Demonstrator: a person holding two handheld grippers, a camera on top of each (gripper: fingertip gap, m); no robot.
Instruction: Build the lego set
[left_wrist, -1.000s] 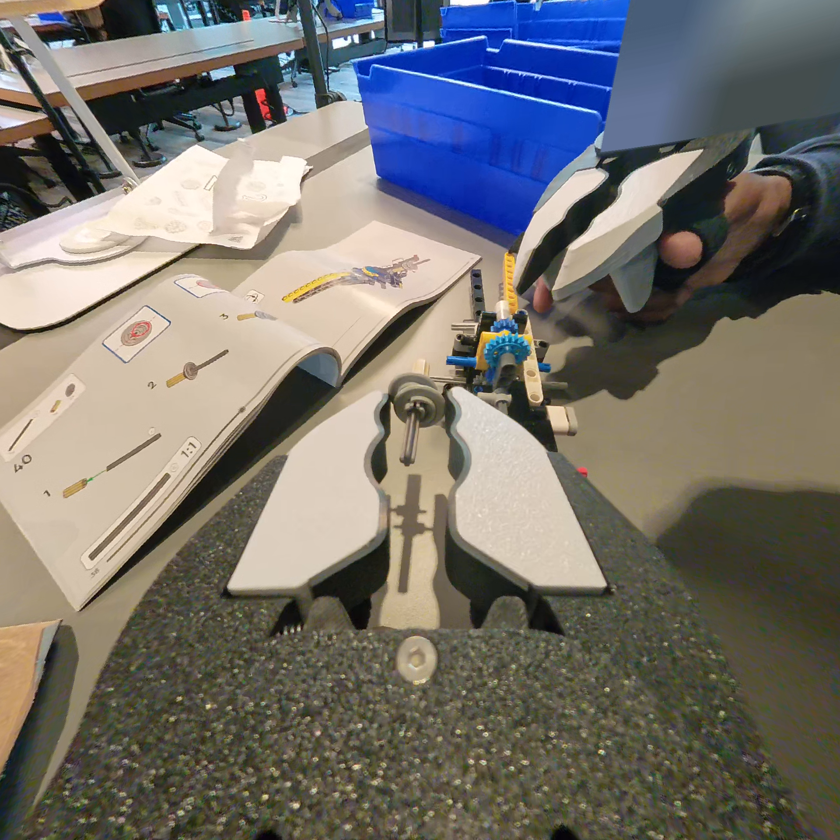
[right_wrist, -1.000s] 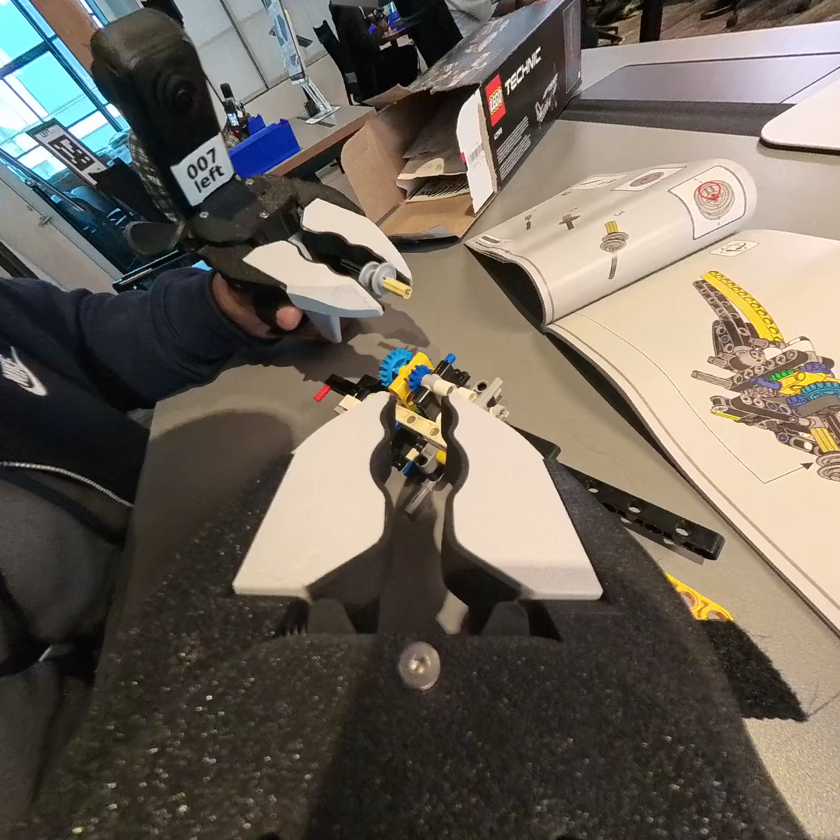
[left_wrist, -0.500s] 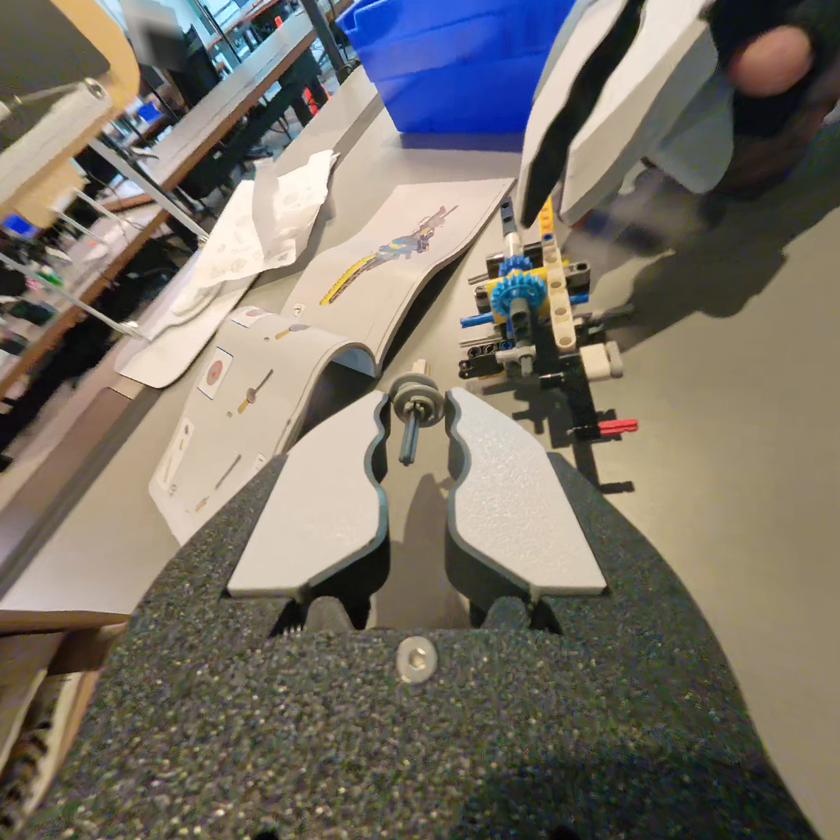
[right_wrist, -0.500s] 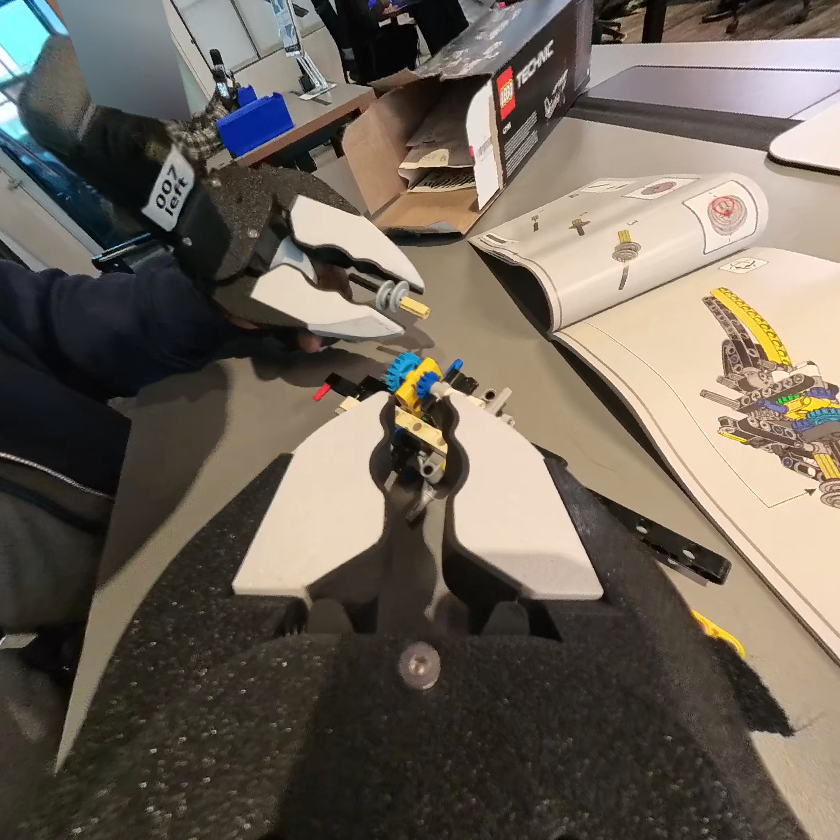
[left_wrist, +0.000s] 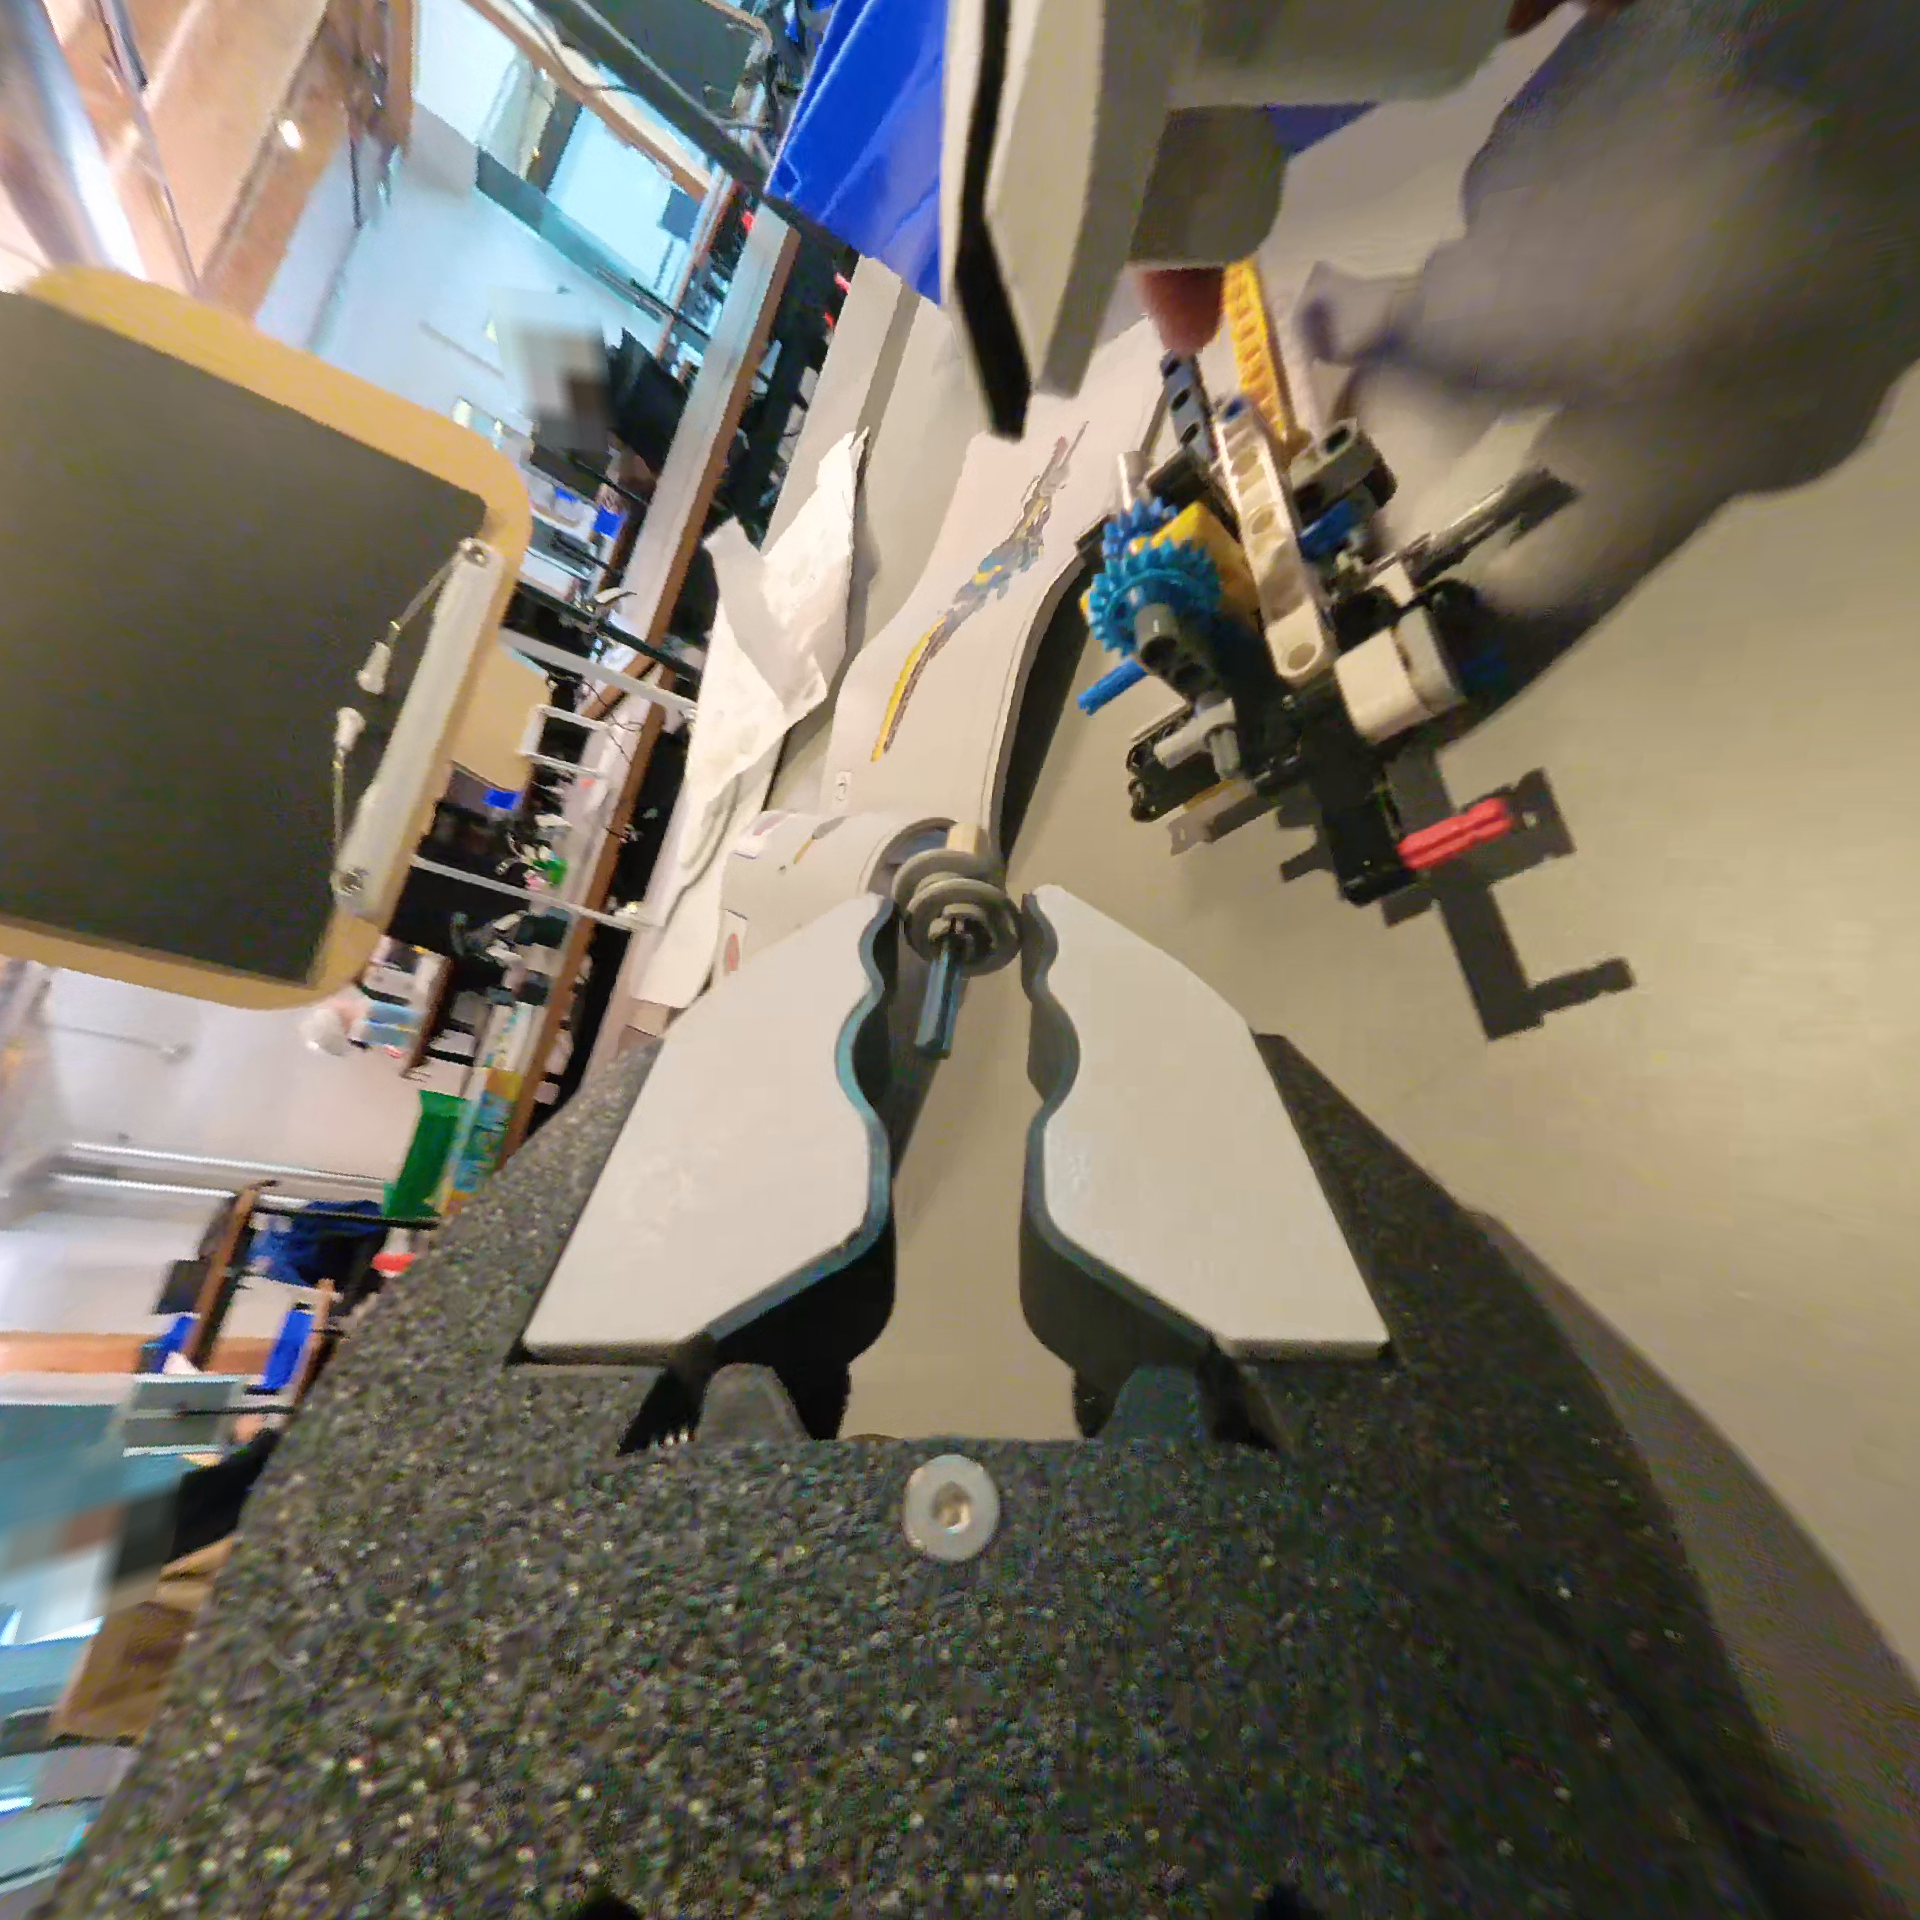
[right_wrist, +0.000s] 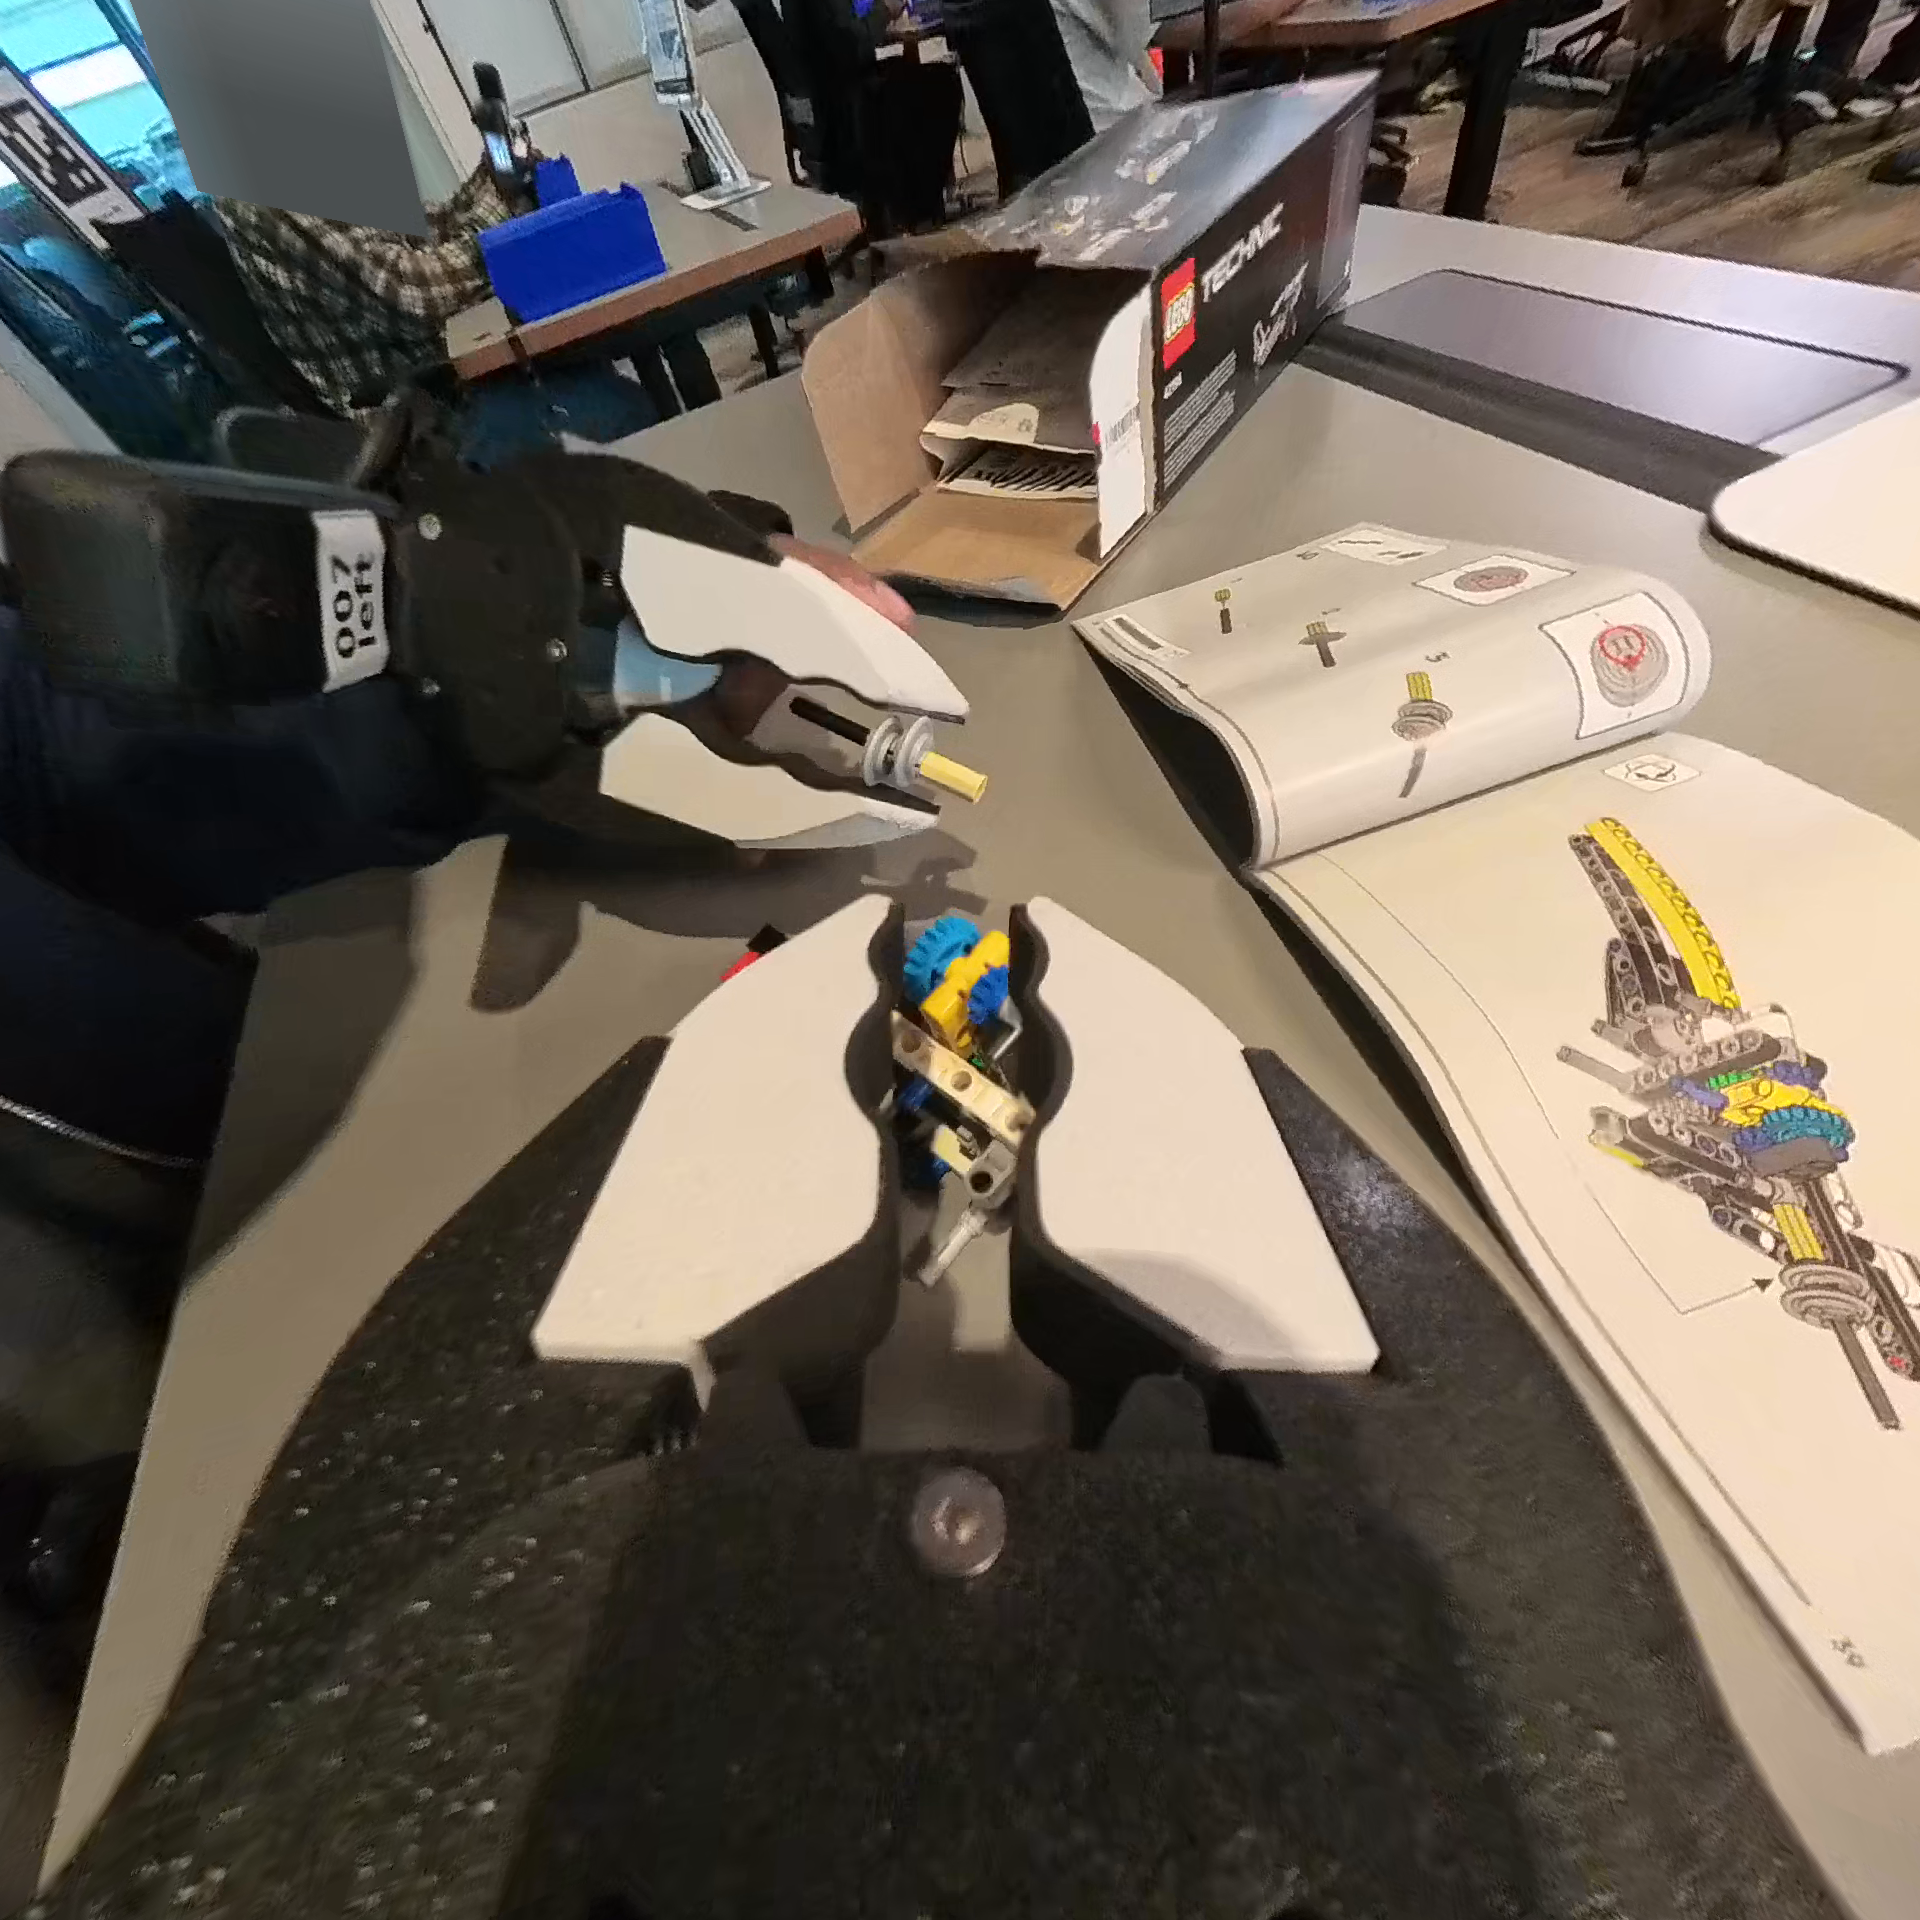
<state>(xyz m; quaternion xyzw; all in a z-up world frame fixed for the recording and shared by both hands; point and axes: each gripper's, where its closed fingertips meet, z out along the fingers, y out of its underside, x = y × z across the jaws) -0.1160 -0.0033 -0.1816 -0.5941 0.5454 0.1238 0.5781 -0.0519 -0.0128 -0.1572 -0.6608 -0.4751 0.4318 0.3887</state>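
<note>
Left gripper (right_wrist: 914, 769) on its side above the desk (right_wrist: 1091, 748), fingers pinching a black axle (left_wrist: 943, 997) with grey pulley and tan tip; right gripper (right_wrist: 956, 935) fingers clamped on the lego assembly (right_wrist: 951, 1049), blue gears forward; open instruction booklet (right_wrist: 1507, 935) at right, cardboard box (right_wrist: 1091, 364) behind

Model (right_wrist: 961, 1049): set on the table (right_wrist: 1091, 748).
Booklet (right_wrist: 1507, 935): laid right of the model.
Box (right_wrist: 1122, 353): placed behind the booklet.

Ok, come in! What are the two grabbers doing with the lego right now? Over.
Left gripper shut on axle piece, off the table. Right gripper around lego assembly, grip unclear. Nothing between them.
</note>
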